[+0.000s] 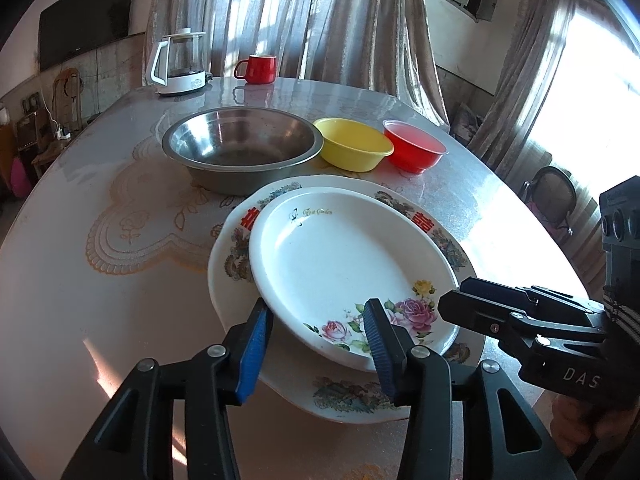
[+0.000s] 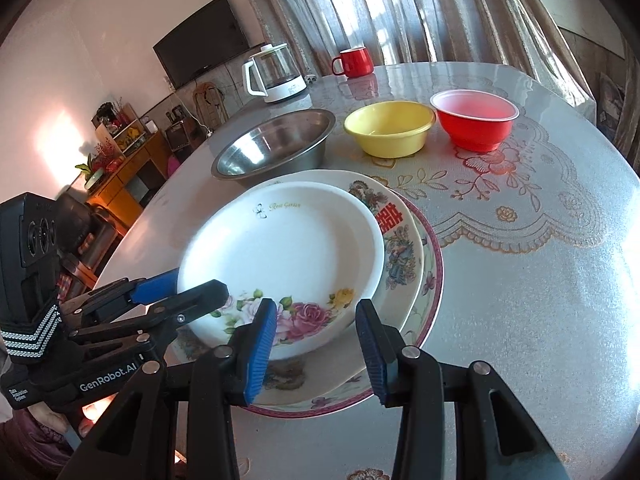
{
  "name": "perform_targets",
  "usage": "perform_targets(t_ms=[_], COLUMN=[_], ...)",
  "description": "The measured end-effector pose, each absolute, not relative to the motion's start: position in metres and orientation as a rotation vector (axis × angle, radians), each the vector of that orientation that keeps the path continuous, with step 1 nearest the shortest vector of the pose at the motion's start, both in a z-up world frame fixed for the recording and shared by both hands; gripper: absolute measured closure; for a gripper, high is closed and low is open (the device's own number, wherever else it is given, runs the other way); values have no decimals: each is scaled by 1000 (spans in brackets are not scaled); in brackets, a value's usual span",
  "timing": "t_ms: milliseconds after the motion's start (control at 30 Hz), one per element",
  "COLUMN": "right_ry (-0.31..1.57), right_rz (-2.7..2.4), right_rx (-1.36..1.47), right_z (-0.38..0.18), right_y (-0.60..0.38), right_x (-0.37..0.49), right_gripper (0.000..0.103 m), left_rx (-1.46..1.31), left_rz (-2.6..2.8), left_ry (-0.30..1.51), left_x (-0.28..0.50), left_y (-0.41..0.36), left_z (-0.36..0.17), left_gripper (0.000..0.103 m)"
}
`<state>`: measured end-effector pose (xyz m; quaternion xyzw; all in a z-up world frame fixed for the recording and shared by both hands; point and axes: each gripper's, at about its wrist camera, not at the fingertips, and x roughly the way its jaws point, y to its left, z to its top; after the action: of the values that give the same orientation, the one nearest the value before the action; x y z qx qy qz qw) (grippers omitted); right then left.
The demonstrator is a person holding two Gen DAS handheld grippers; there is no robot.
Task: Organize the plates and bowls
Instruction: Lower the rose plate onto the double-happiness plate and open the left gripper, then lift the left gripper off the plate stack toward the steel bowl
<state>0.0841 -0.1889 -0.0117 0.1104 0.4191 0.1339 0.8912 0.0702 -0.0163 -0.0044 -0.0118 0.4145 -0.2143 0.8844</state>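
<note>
Plates stacked: rose plate [image 2: 288, 256] topmost. Behind stack, steel bowl [image 2: 276, 146], yellow bowl [image 2: 390, 128], red bowl [image 2: 476, 120] unnested. Left gripper [image 1: 316, 344] jaws open astride plate rim, apparently ungripped; right gripper [image 2: 316, 356] jaws open.

A home, its living and dining room. At centre frame a round desk [image 2: 520, 280] carries a lace-pattern cover, plates [image 2: 288, 248], bowls [image 2: 390, 128], a kettle [image 2: 274, 74] and a red mug [image 2: 354, 62]. At upper left a flat TV [image 2: 202, 42] hangs on the wall; below it, at mid left, a wooden cabinet [image 2: 124, 168] carries flowers and ornaments. Long curtains [image 2: 400, 8] fill the top of the frame, sunlit. A chair [image 1: 554, 196] stands at mid right in the left wrist view.
</note>
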Motion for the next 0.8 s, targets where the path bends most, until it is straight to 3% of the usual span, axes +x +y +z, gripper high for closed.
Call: perform_targets(t_ms=[800], right_ry=[868], right_rz=[260], right_rx=[227], right_z=[-10], right_y=[-187], right_x=[83], right_gripper=[58], left_rx=[-2], left_rz=[-328], left_ry=[820], left_x=[53], left_y=[2], left_z=[6], left_gripper=[50])
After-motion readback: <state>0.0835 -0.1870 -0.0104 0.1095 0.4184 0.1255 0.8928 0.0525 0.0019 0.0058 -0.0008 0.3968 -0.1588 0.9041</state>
